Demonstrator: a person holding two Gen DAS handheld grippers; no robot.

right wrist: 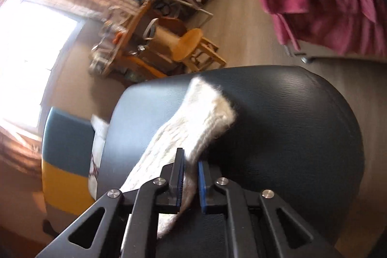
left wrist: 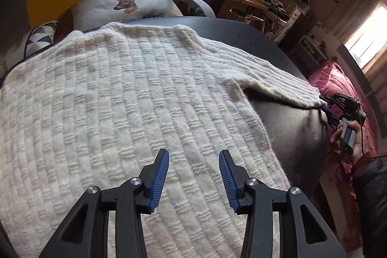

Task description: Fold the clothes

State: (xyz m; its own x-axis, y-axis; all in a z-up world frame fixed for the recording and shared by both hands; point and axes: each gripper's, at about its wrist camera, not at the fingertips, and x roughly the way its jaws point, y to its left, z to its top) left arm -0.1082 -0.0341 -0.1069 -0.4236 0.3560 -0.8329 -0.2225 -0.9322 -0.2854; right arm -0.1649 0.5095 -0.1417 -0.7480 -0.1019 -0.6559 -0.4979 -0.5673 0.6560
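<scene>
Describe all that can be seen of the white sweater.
The sweater is cream white, thick and fuzzy, knitted in ribs with small checked blocks. It lies flat on a black padded table, body spread, one sleeve stretched out sideways. The right claw is shut on the sleeve's cuff. The left claw hangs open above the body.

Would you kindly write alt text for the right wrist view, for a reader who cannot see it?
The right gripper is shut on the cuff of a cream knit sweater sleeve, which lies across a black padded surface. Behind it, blurred, are a wooden stool, a cluttered desk and a bright window.
</scene>
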